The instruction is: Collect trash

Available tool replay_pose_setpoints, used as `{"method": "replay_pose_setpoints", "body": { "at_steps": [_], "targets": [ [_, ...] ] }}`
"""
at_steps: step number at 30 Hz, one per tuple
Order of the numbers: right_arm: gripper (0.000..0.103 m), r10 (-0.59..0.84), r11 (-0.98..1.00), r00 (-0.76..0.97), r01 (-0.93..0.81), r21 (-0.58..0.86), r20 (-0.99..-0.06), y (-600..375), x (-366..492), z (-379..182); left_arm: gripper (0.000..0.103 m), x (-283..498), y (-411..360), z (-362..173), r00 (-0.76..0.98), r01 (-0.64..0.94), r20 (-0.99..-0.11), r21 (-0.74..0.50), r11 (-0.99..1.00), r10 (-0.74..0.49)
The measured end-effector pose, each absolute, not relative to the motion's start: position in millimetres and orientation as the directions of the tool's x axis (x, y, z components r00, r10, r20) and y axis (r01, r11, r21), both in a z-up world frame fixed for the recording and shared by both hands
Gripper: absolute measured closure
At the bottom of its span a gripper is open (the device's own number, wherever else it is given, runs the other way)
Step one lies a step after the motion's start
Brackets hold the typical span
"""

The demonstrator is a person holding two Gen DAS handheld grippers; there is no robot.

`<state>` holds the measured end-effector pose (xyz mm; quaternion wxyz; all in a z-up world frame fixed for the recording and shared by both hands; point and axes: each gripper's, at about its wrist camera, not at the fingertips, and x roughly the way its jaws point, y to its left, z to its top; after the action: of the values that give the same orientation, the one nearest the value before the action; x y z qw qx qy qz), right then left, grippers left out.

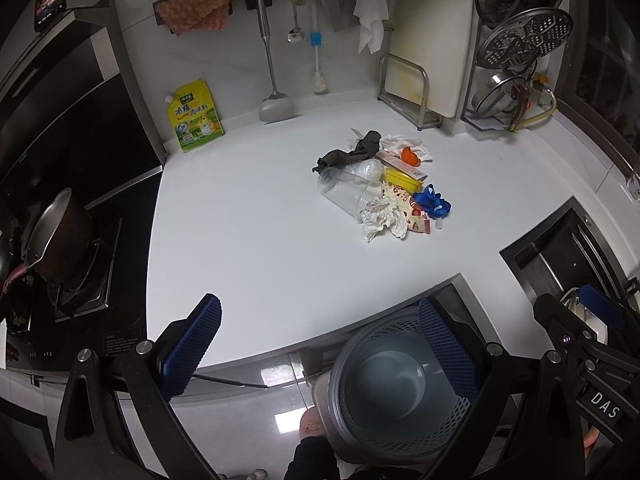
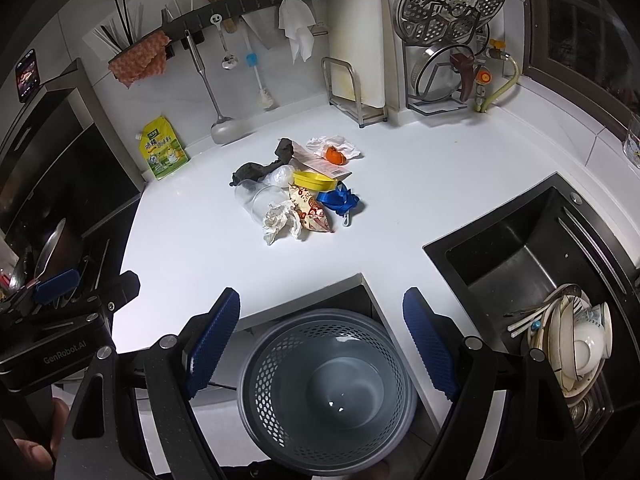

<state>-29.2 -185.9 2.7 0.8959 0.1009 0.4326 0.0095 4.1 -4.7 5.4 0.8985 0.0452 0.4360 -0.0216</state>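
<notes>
A pile of trash lies on the white counter (image 1: 248, 240): a clear plastic cup (image 1: 346, 190), crumpled white paper (image 1: 382, 222), a dark rag (image 1: 352, 154), a yellow lid (image 1: 400, 178), a blue strap (image 1: 432, 202), orange peel (image 1: 411, 156) and a printed wrapper (image 1: 408, 210). The same pile shows in the right wrist view, with the cup (image 2: 258, 200), paper (image 2: 280, 220) and strap (image 2: 340, 198). A grey perforated trash bin (image 1: 392, 380) (image 2: 328, 392) stands on the floor below the counter edge. My left gripper (image 1: 320, 344) and right gripper (image 2: 322, 336) are open and empty, above the bin, short of the pile.
A stove with a pot (image 1: 60, 236) is at the left. A sink (image 2: 532, 256) with dishes (image 2: 576, 344) is at the right. A yellow seasoning pouch (image 1: 194, 116), hanging utensils, a cutting board rack (image 1: 412, 92) and a lid rack (image 2: 448, 40) line the back wall.
</notes>
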Motion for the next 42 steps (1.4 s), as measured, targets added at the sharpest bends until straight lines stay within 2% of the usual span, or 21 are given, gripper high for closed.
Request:
{"method": "replay_pose_setpoints", "body": {
  "at_steps": [42],
  "targets": [
    [0.023, 0.102, 0.98, 0.623, 0.07, 0.185, -0.776, -176, -27, 0, 0.006, 7, 5, 3, 0.618, 0.074, -0.786, 0.066, 0.995, 0.006]
  ]
}}
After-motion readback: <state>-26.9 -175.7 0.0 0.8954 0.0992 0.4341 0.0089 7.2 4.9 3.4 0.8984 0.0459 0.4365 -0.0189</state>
